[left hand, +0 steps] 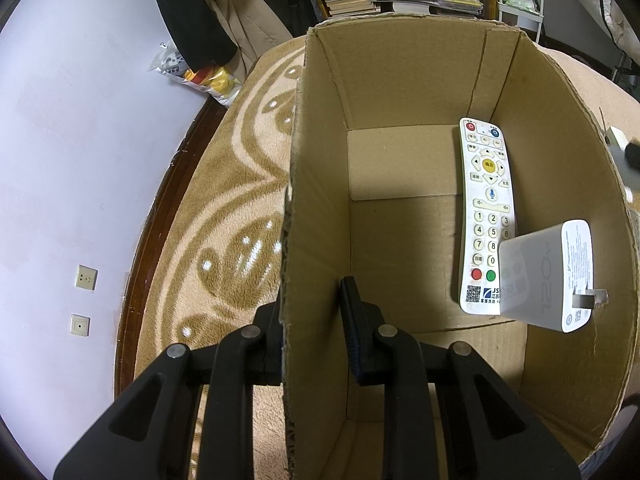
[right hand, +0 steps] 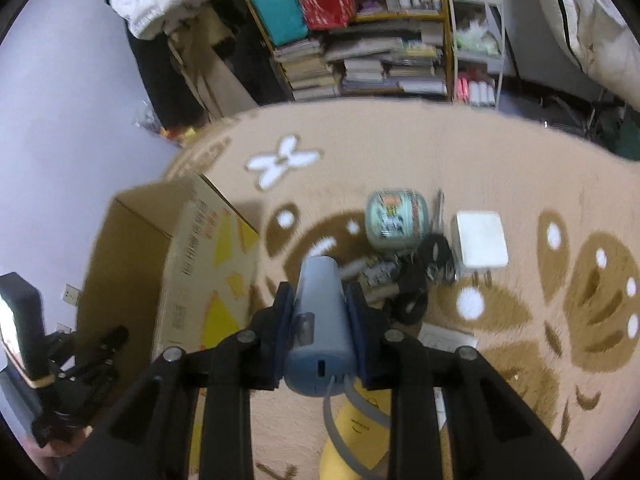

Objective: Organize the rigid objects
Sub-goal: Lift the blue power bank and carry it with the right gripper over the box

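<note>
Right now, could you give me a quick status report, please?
Left claw straddles cardboard box wall. Right claw shut on blue device. Remote, white charger already boxed. Clutter remains on blanket.

1. We see even, dim indoor light in both views.
2. The left view is sharp; the box point(left hand: 400, 200) wall shades its floor.
3. The right view is motion-blurred, worst on the jar point(right hand: 396, 218).
4. Fisheye bends the edges; corners go black.
</note>
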Demonstrator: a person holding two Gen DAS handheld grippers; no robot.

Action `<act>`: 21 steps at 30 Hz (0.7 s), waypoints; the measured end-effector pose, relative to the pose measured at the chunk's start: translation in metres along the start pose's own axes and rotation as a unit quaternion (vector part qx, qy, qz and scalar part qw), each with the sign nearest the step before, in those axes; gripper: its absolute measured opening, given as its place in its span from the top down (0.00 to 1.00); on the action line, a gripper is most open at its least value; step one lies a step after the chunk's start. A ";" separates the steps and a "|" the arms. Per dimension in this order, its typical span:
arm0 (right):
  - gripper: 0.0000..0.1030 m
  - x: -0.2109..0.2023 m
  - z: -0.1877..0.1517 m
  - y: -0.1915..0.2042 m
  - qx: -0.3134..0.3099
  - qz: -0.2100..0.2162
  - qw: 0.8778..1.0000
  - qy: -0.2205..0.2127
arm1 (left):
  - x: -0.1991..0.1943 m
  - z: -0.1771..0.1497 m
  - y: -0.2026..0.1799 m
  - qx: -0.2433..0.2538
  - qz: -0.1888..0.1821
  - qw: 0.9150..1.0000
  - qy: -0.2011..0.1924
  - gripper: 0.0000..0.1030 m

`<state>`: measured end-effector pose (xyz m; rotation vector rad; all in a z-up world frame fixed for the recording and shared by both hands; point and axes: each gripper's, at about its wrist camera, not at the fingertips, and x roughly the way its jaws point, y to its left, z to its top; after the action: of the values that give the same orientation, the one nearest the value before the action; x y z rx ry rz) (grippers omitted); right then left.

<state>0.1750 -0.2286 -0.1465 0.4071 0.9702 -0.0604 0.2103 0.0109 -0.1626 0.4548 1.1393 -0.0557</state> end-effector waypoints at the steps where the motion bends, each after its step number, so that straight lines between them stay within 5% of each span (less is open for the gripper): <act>1: 0.72 -0.002 0.003 0.001 -0.003 0.000 1.000 -0.008 | 0.000 0.001 0.000 0.000 0.000 1.000 0.001 0.78; 21: 0.72 -0.064 0.009 0.064 -0.085 0.019 0.987 -0.136 | 0.006 0.001 0.007 -0.022 -0.020 1.000 0.004 0.80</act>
<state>0.1607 -0.1816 -0.0707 0.2521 0.6908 0.0027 0.2159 0.0184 -0.1651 0.3941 1.1562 -0.0629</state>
